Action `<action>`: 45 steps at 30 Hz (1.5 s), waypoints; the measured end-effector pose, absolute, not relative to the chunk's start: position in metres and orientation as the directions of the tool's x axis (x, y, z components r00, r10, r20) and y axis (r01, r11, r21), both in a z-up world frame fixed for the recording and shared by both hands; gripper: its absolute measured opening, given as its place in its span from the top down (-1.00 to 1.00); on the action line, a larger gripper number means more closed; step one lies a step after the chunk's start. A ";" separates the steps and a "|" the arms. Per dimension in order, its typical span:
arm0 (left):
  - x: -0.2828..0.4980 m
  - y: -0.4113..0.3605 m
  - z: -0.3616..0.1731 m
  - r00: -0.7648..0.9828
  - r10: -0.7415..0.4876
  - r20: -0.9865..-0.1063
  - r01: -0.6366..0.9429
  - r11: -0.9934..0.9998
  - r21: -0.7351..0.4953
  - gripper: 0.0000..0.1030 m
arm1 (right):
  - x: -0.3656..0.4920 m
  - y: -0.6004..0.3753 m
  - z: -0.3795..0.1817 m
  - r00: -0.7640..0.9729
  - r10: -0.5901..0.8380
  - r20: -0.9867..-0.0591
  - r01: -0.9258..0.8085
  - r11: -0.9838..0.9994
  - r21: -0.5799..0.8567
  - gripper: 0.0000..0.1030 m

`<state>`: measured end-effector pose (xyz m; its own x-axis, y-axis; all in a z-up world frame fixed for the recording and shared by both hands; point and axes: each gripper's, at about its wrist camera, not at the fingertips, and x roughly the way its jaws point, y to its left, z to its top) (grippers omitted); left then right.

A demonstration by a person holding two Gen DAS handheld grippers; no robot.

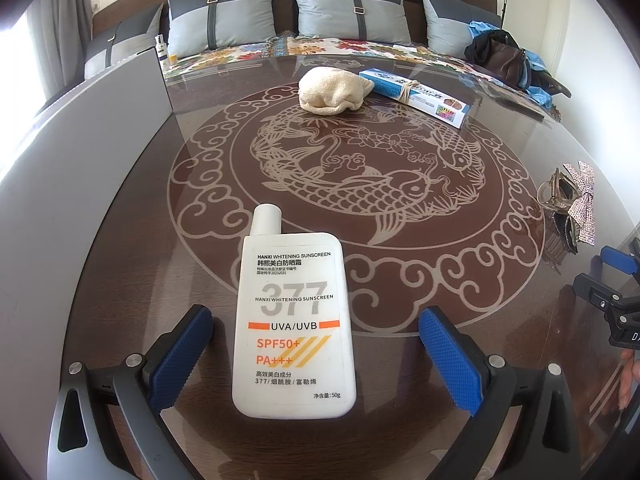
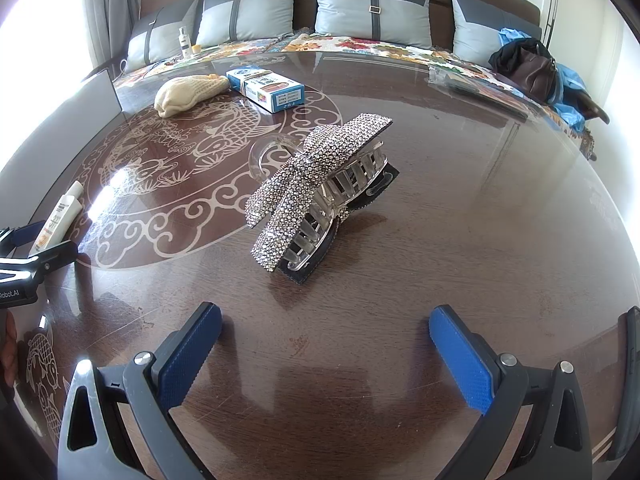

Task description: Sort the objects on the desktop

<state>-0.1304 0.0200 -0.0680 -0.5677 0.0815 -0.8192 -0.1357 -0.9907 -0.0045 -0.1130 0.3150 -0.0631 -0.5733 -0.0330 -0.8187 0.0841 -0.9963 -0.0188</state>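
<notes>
One sunscreen bottle (image 1: 294, 328), one hair claw (image 2: 320, 192) (rhinestoned), two spread grippers.

Sunscreen bottle (image 1: 294, 328) flat on table (image 1: 460, 280) between left gripper (image 1: 316, 354) fingers, hair claw (image 2: 316, 192) ahead of right gripper (image 2: 326, 354), cloth pouch (image 1: 334, 90) and box (image 1: 416, 96) side by side far beyond, pouch left of box

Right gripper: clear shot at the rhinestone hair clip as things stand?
Probably yes. The right gripper is open, the hair clip sits straight ahead, and only bare table lies between them.
</notes>
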 end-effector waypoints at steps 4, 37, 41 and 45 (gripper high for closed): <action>-0.130 0.020 -0.068 -0.568 0.081 -0.819 -0.136 -0.991 -0.005 -1.00 | -0.113 0.315 -0.063 -0.573 -0.033 -0.819 0.084 -0.996 -0.019 -1.00; -0.109 -0.022 -0.053 -0.530 0.180 -0.829 -0.150 -0.982 -0.117 0.02 | -0.172 0.296 -0.031 -0.431 -0.130 -0.893 0.027 -0.991 0.132 0.06; -0.087 -0.029 -0.040 -0.573 0.214 -0.791 -0.136 -0.977 -0.165 0.02 | -0.143 0.293 -0.014 -0.448 -0.155 -0.881 0.097 -0.987 0.124 0.06; -0.072 -0.045 -0.006 -0.626 0.255 -0.737 -0.108 -0.964 -0.241 0.02 | -0.129 0.272 0.002 -0.446 -0.159 -0.881 0.174 -0.981 0.089 0.06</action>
<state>-0.0725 -0.0450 -0.0061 -0.6264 0.2546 -0.7367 -0.1085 -0.9644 -0.2411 -0.1290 0.2724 0.0018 -0.4464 -0.1591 -0.8806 0.1745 -0.9807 0.0887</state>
